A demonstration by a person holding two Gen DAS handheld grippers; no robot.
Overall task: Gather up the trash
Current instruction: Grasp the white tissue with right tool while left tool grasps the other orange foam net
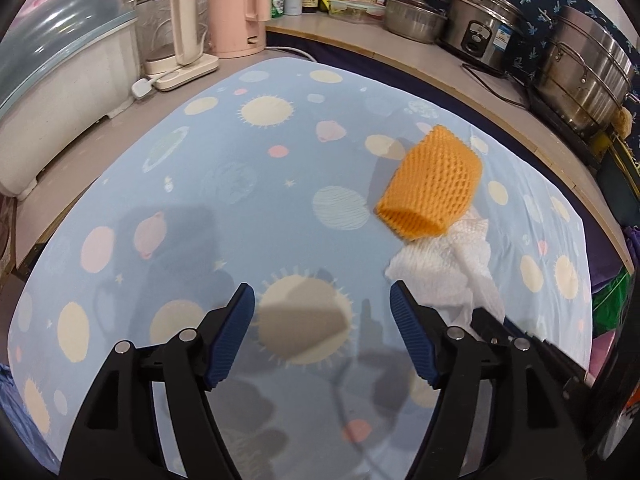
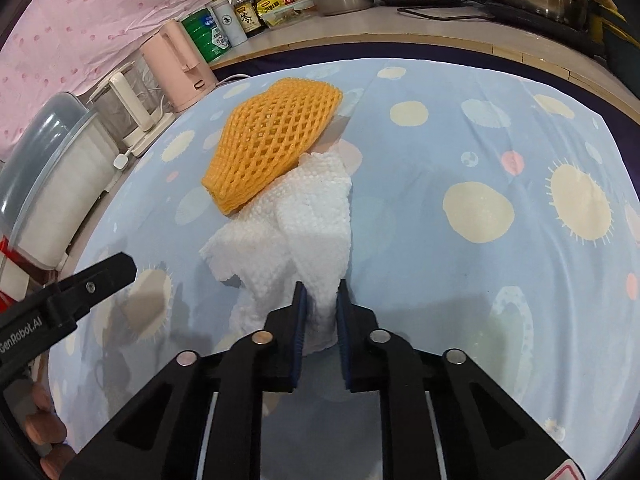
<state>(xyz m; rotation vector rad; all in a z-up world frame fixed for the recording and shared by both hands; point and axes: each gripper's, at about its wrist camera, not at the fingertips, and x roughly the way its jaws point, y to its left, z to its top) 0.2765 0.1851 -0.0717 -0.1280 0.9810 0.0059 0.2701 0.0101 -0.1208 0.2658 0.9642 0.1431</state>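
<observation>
A pale blue tablecloth (image 1: pixel 280 208) printed with suns and planets is covering the table, ringed by a kitchen counter where a steel steamer pot (image 1: pixel 588 76) and a rice cooker (image 1: pixel 484 36) are standing at the right and a pink kettle (image 1: pixel 238 8) and a glass kettle (image 1: pixel 172 28) at the left. On the cloth, a crumpled sheet of white foam wrap (image 2: pixel 304 216) is lying with an orange foam fruit net (image 2: pixel 272 140) resting on its far end, the two touching. The right gripper (image 2: pixel 320 300) is clamping its blue-padded fingers (image 2: pixel 299 312) on the near end of the white foam wrap, which is bunching up between them. The left gripper (image 1: pixel 322 296) is hovering over bare cloth just to the left of the trash, its jaws spread wide with nothing between them; in the right wrist view one of its black fingers (image 2: pixel 100 276) is showing at the left edge. In the left wrist view the net is sitting ahead and to the right, with the white wrap trailing from beneath it toward the right gripper's black frame.
</observation>
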